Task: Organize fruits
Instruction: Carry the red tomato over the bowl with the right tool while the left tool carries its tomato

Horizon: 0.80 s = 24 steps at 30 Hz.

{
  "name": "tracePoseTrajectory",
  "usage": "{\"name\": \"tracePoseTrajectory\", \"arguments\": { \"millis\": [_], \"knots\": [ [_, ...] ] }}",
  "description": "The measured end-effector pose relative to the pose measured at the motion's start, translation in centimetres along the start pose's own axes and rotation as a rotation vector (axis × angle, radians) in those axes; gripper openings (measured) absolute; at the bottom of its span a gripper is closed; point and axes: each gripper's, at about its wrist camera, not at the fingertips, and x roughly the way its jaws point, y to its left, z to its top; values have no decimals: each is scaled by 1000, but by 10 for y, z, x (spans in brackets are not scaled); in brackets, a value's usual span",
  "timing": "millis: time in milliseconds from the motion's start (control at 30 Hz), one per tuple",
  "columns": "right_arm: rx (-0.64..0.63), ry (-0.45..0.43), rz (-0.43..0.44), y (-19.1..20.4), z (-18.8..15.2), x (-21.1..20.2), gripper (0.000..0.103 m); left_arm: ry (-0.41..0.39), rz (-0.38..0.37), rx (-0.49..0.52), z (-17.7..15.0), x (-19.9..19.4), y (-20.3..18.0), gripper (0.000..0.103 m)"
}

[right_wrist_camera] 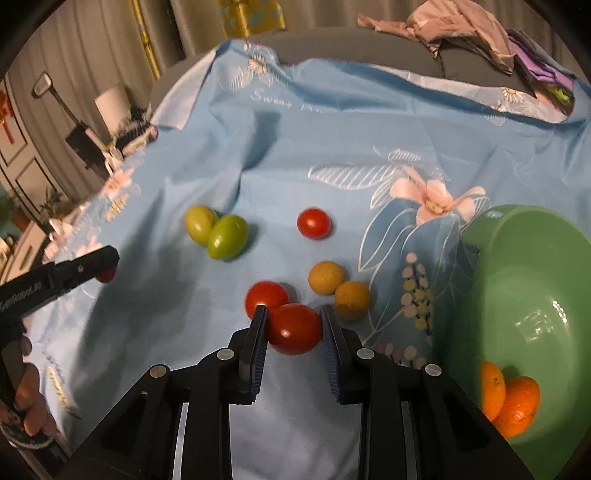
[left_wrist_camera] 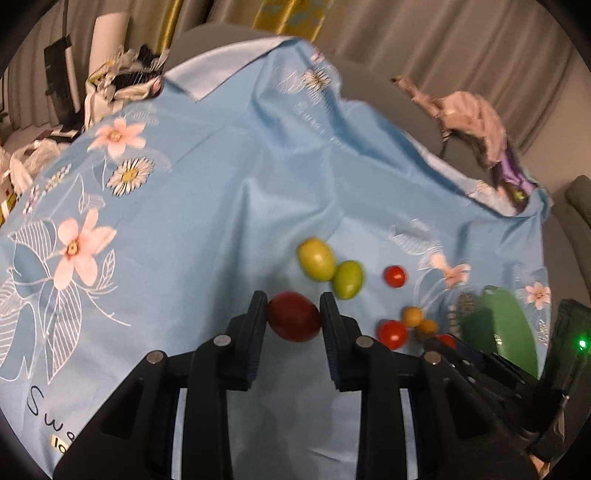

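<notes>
A dark red fruit [left_wrist_camera: 293, 316] is gripped between the fingers of the left gripper [left_wrist_camera: 293, 314], low over a blue flowered cloth [left_wrist_camera: 207, 192]. A red tomato [right_wrist_camera: 294, 328] is clamped between the narrow-set fingers of the right gripper [right_wrist_camera: 294, 326], also just above the cloth [right_wrist_camera: 258, 155]. A second tomato [right_wrist_camera: 266, 297] is seen just behind it, touching it, and a third [right_wrist_camera: 313, 223] lies apart, nearer the middle of the cloth. Two green fruits [right_wrist_camera: 216, 230] are pressed together to the left of that one, and two yellow balls [right_wrist_camera: 338, 288] sit side by side just beside the right finger. A green bowl [right_wrist_camera: 517, 258] is placed at the cloth's right edge, with two oranges [right_wrist_camera: 511, 398] held in its near side. In the left wrist view the same green pair [left_wrist_camera: 330, 267] lies just beyond the held fruit, and part of the bowl [left_wrist_camera: 513, 325] is visible toward the right edge. Crumpled clothing [right_wrist_camera: 461, 29] is heaped past the cloth's far right corner.
</notes>
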Motion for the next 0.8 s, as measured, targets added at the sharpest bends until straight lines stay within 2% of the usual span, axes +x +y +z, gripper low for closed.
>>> {"name": "tracePoseTrajectory", "arguments": {
  "millis": [333,500,800],
  "knots": [
    [69,-118,10,-19,8,-43,30,-75,-87,85,-4,-36,-32,29],
    [89,-173,-20,-29,10,-64,30,-105,-117,119,-7,-48,-46,29],
    [113,-276,-29,-48,8,-104,30,-116,-161,210,-18,-58,-75,29]
  ]
}}
